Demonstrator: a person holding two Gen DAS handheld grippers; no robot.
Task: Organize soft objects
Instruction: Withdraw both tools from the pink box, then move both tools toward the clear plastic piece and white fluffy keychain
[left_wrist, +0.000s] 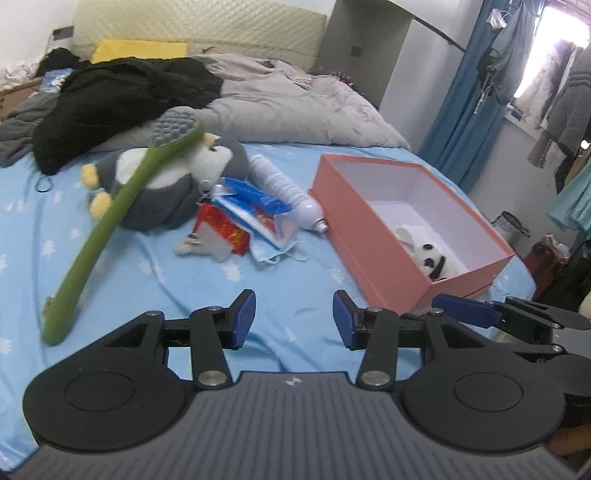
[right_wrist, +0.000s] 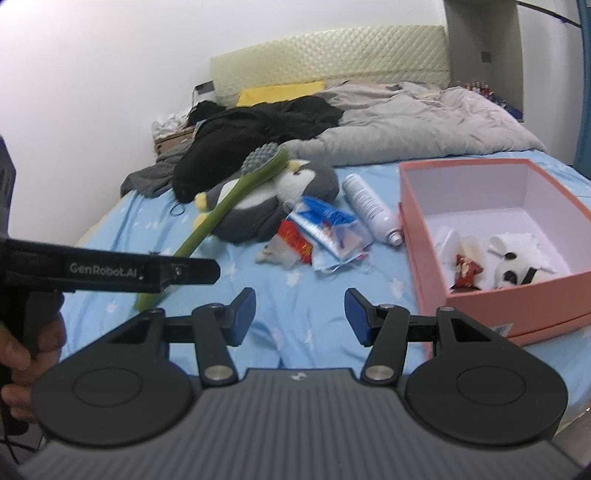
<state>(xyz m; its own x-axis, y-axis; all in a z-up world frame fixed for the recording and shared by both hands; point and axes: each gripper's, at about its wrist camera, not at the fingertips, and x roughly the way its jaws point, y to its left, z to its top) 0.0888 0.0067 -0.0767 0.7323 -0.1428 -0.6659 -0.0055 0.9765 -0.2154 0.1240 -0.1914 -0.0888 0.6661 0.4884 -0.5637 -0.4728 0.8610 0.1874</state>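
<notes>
A grey and white penguin plush (left_wrist: 173, 184) (right_wrist: 273, 199) lies on the blue bed sheet, with a green long-handled brush (left_wrist: 110, 218) (right_wrist: 225, 206) leaning across it. A pink open box (left_wrist: 402, 184) (right_wrist: 476, 295) stands to the right and holds a white panda plush (left_wrist: 432, 258) (right_wrist: 517, 269) and a small red item (right_wrist: 467, 271). My left gripper (left_wrist: 293, 319) is open and empty above the sheet. My right gripper (right_wrist: 299, 317) is open and empty, just left of the box.
Between the penguin and the box lie a white spray bottle (left_wrist: 284, 188) (right_wrist: 373, 206), a red packet (left_wrist: 221, 229), blue-white packaging (right_wrist: 325, 225) and a face mask (left_wrist: 275, 254). Black clothes (left_wrist: 118, 99) and a grey duvet (left_wrist: 295, 107) cover the far bed.
</notes>
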